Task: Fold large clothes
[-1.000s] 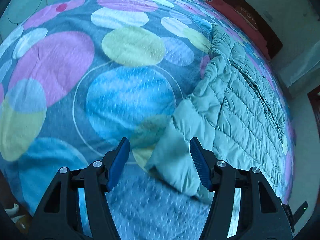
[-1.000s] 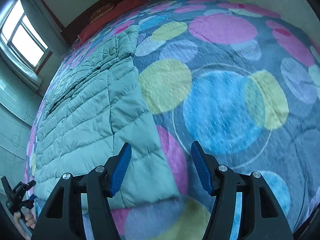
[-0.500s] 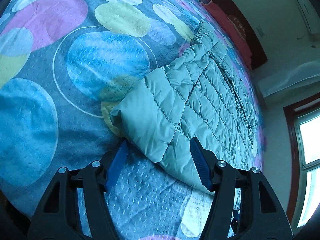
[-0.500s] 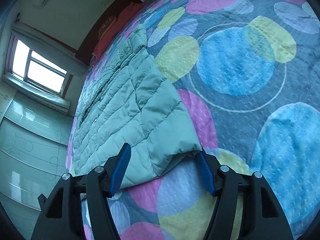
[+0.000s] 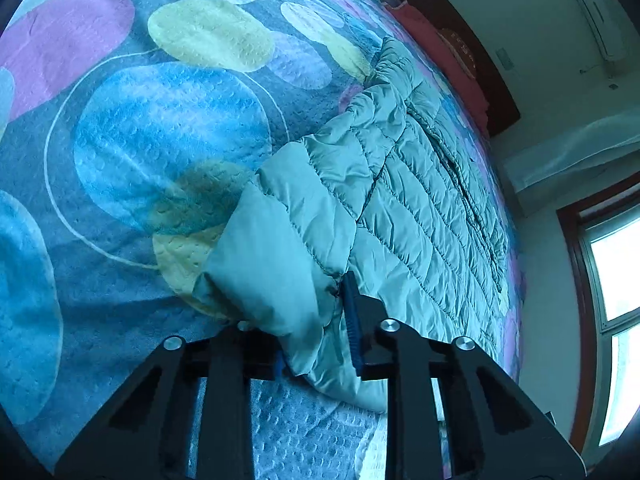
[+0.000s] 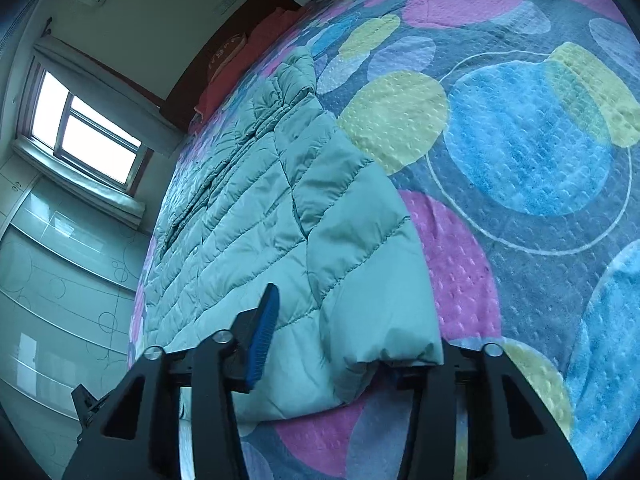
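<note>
— Down at the near edge of the bed, what have the two tools got?

— Each one is on a sleeve end of the pale green quilted jacket [image 5: 404,216]. The left gripper [image 5: 320,340] has its blue pads drawn in tight, with the left cuff [image 5: 272,280] bunched and pinched between them; one pad [image 5: 352,320] shows clearly, the other is mostly buried under the fabric.

— And the right one?

— The right gripper [image 6: 332,344] sits around the other cuff [image 6: 384,320]. Its jaws look narrowed onto the padding, and the sleeve end bulges out between them. One blue pad [image 6: 262,340] presses the cloth; the far finger is hidden behind the cuff, so how firm the grip is I cannot fully tell.

— Where does the jacket lie?

— Spread flat on the bedspread [image 5: 160,128], the one printed with big blue, pink and yellow circles. Its body runs away from the grippers along one side of the bed, front up, the dark zip line [image 5: 468,184] down its middle and the collar [image 6: 292,76] at the far end.

— Beyond that?

— A red pillow or cover [image 6: 256,44] by the dark wooden headboard [image 5: 480,68], then the wall with an air conditioner [image 5: 596,12] high up and a bright window [image 6: 88,136] to the side. A glass-fronted cabinet [image 6: 52,272] stands below the window.
</note>
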Tool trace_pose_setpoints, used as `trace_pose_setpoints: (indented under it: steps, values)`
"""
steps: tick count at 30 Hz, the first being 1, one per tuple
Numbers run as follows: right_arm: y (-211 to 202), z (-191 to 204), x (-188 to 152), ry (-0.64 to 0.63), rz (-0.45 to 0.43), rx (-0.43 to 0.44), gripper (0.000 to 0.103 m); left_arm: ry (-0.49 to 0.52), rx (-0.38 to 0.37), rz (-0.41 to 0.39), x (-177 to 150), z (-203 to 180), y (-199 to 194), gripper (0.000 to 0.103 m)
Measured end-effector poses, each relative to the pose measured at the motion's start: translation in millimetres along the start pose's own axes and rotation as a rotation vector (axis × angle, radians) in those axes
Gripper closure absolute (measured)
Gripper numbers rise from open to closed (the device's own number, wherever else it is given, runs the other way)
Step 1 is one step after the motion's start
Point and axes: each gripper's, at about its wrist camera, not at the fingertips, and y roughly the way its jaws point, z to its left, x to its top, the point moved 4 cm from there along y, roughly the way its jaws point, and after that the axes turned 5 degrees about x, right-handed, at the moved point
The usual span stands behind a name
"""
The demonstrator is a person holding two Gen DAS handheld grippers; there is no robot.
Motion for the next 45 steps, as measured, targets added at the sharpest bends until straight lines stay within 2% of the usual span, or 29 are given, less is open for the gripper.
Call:
trace_pose_setpoints:
  steps: [1,3,5,15,21,28,34,38,45]
  values:
    - [2,-2,0,0.016,0.010,0.009,0.087,-0.002,-0.014,0.000,1,1,0,0.087]
    - [3,-4,0,0.032,0.009,0.019,0.091,-0.001,-0.047,0.010,1,1,0,0.095]
    - [-4,-4,0,0.022,-0.003,0.031,0.095,-0.004,-0.065,0.008,1,1,-3,0.097]
    - [-46,30,5,-0.055,-0.073,0.145,0.099,0.091,-0.137,-0.072,5,-21,-47,0.099]
    - [-75,46,11,-0.038,-0.098,0.239,0.099,0.115,-0.202,-0.096,7,-35,-88,0.099]
    - [-95,80,35,-0.081,-0.144,0.321,0.099,0.161,-0.272,-0.139,34,-66,-121,0.099]
    - [-70,118,95,-0.148,-0.182,0.352,0.099,0.211,-0.283,-0.181,90,-112,-102,0.099]
    - [-32,141,142,-0.155,-0.189,0.352,0.099,0.232,-0.265,-0.196,136,-147,-74,0.099]
    - [65,145,214,-0.116,-0.146,0.249,0.099,0.277,-0.123,-0.189,207,-190,15,0.099]
